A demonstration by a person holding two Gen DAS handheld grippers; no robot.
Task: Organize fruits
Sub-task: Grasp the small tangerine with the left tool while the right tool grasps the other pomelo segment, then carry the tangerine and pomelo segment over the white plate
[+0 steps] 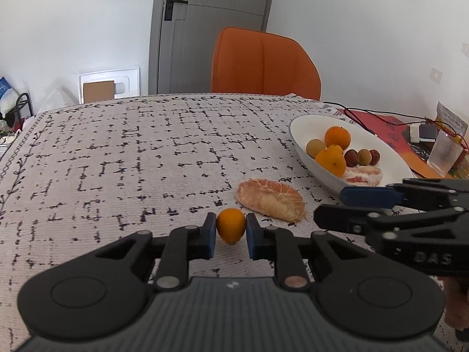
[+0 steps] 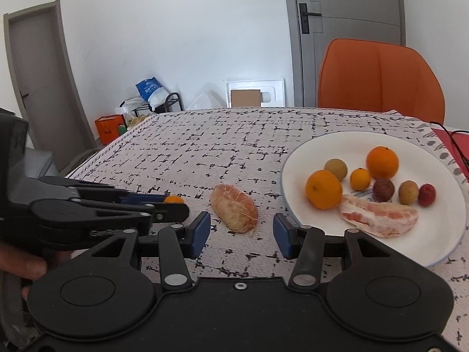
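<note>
My left gripper (image 1: 231, 223) is shut on a small orange kumquat (image 1: 231, 225), which rests on the patterned tablecloth (image 1: 146, 152); in the right wrist view only the top of that kumquat (image 2: 173, 199) shows above the left gripper (image 2: 176, 206). A peeled pomelo segment (image 1: 271, 199) lies just right of it. My right gripper (image 2: 241, 231) stands open, with the pomelo segment (image 2: 234, 209) just ahead of the gap and untouched. The white plate (image 2: 425, 234) on the right holds oranges, small round fruits and a pomelo slice (image 2: 378, 215).
An orange chair (image 1: 263, 61) stands behind the table's far edge. A ribbed glass (image 1: 444, 152), black cables (image 1: 366, 117) and a red mat (image 1: 390, 138) lie beyond the plate (image 1: 304, 126). A hand (image 2: 20, 264) holds the left gripper.
</note>
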